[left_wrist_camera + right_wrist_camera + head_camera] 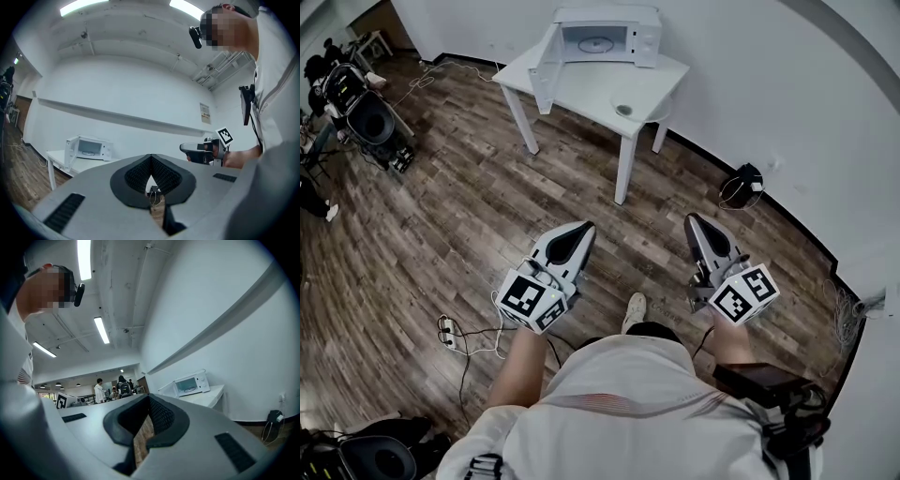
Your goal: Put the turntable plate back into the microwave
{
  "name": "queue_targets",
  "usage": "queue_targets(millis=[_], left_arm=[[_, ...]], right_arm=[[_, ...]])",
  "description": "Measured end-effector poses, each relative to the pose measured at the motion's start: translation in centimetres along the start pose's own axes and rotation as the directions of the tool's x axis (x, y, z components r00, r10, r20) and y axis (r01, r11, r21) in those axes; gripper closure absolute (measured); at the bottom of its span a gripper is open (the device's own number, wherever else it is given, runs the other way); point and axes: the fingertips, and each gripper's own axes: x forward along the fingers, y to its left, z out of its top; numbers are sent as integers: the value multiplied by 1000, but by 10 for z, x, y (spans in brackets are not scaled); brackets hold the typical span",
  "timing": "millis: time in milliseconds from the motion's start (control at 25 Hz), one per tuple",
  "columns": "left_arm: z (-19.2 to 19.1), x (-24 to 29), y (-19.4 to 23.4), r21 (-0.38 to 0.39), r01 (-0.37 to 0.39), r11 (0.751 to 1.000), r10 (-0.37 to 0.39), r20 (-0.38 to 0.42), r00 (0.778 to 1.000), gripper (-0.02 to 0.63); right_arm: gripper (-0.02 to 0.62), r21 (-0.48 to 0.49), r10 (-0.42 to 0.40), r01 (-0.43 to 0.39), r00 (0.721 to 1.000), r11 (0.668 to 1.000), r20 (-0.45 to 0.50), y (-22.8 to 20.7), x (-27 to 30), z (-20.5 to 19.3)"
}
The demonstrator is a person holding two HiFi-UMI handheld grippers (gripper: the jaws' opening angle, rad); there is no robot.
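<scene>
Turntable plate [636, 97]: one, flat on the single white table [572, 80], just in front of one microwave [605, 37] with door open. Two tongs, left gripper [584, 228] and right gripper [692, 220], well apart from table, both closed tight, empty.

Bare floor [487, 211] up to table [586, 91]; microwave door [546, 73] open.
</scene>
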Motion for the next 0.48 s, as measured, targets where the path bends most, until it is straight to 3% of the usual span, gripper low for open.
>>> queue_targets(millis=[480], left_arm=[[-2, 141, 29, -12, -53, 999, 53, -1, 999, 595]], right_arm=[[592, 27, 46, -45, 999, 999, -25, -138, 45, 33]])
